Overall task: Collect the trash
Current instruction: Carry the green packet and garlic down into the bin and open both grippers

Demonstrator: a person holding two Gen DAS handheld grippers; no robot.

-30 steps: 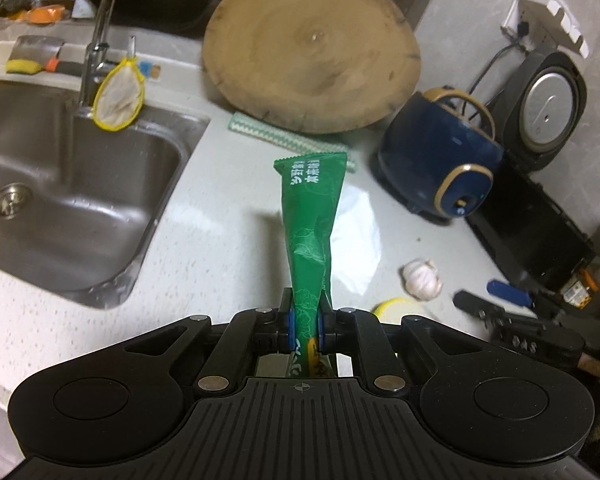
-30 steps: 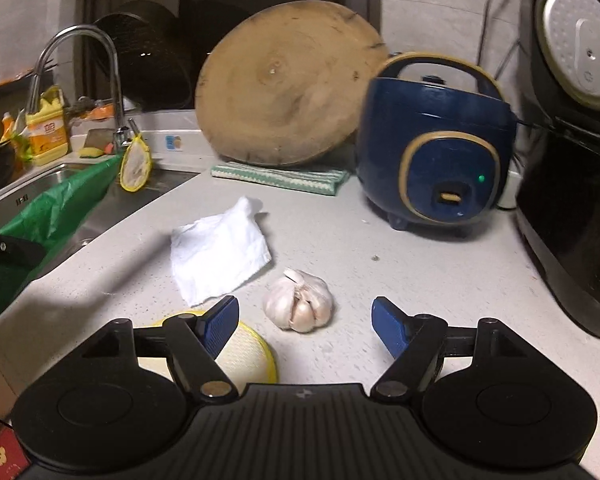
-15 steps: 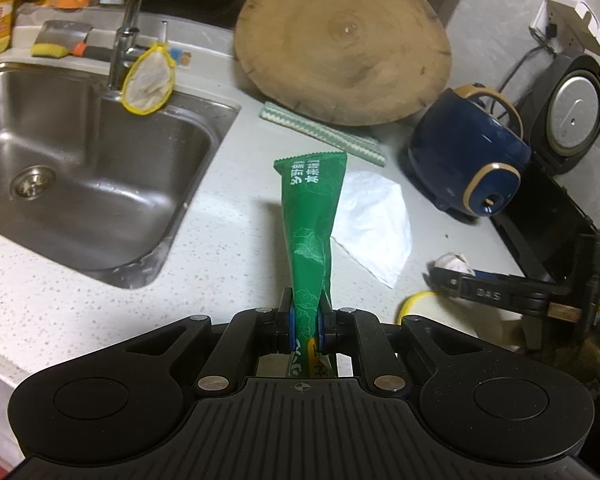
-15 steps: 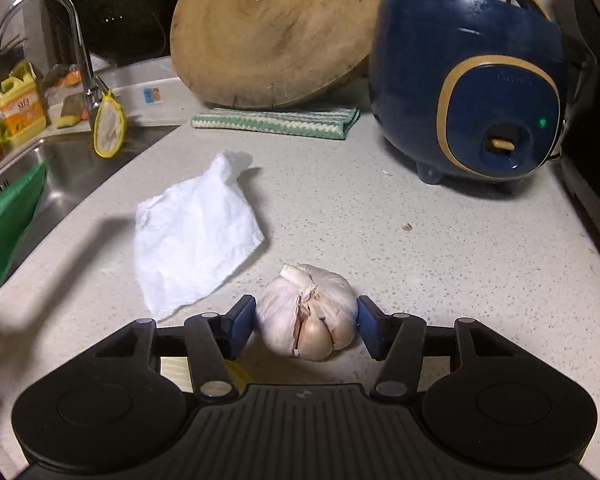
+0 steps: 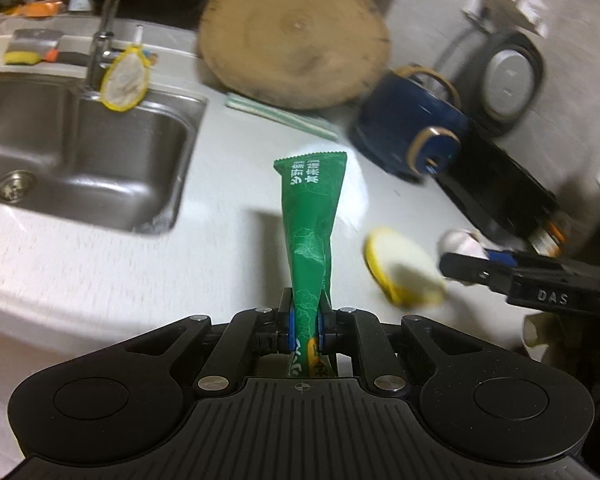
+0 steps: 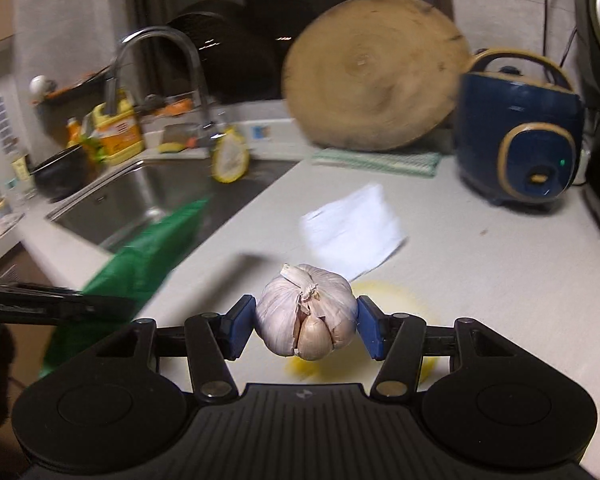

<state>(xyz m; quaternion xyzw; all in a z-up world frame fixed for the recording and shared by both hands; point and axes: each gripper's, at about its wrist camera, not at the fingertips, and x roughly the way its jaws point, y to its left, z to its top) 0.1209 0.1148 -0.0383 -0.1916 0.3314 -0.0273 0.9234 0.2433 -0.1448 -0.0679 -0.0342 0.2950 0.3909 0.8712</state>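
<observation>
Green wrapper (image 5: 309, 216) pinched upright between pads of left gripper (image 5: 304, 322), jaws pressed together on it, above white counter (image 5: 100, 248) beside steel sink (image 5: 80, 152). Garlic bulb (image 6: 306, 312) clamped between blue pads of right gripper (image 6: 306, 326), lifted off counter. White crumpled tissue (image 6: 352, 232) and yellow-rimmed lid (image 5: 402, 266) lying on counter beyond. Round wooden board (image 6: 376, 76) leaning at back, blue cooker (image 6: 518, 136) beside it.

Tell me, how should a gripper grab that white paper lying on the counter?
Pinch the raised, crumpled corner of the white paper, coming down from above. It lies nearly flat on the counter, so only a lifted fold gives the fingers something to close on. Both grippers are full now.
</observation>
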